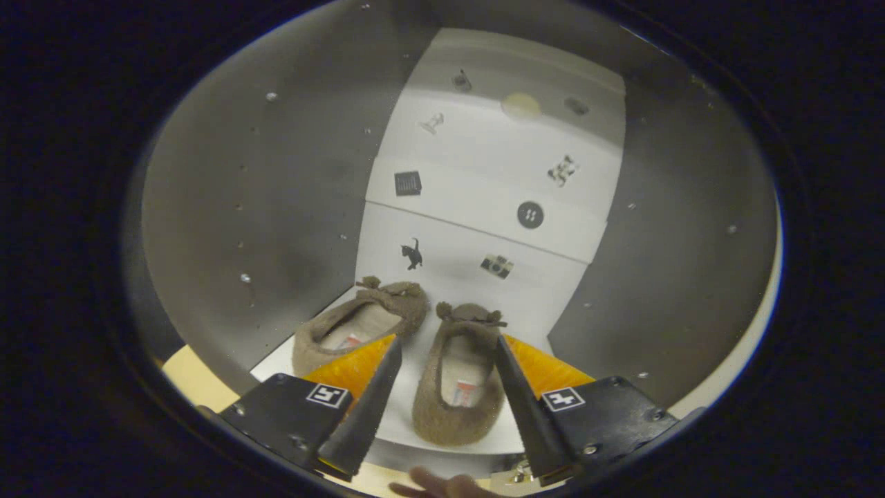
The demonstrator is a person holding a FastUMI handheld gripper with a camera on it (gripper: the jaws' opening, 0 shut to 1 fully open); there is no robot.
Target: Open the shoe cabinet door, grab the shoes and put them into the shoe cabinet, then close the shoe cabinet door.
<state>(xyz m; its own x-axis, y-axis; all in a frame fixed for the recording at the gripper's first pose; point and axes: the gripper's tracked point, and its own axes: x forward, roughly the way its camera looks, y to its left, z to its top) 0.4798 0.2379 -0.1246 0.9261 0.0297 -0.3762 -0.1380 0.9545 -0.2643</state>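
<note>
Two brown fuzzy slippers stand side by side on the white shelf [276,366] inside the shoe cabinet, toes toward the back wall. The left slipper [359,321] lies just ahead of my left finger, angled a little to the right. The right slipper [456,415] lies between my fingers, its heel toward me. My gripper [448,339] is open around it: a gap shows on the left side, and the right finger [515,387] runs along the slipper's right edge.
Grey side walls [263,207] close in on the shelf to the left and right. The white back panel [484,180] carries several small stickers. Fingers of a person's hand [442,484] show below the shelf's front edge.
</note>
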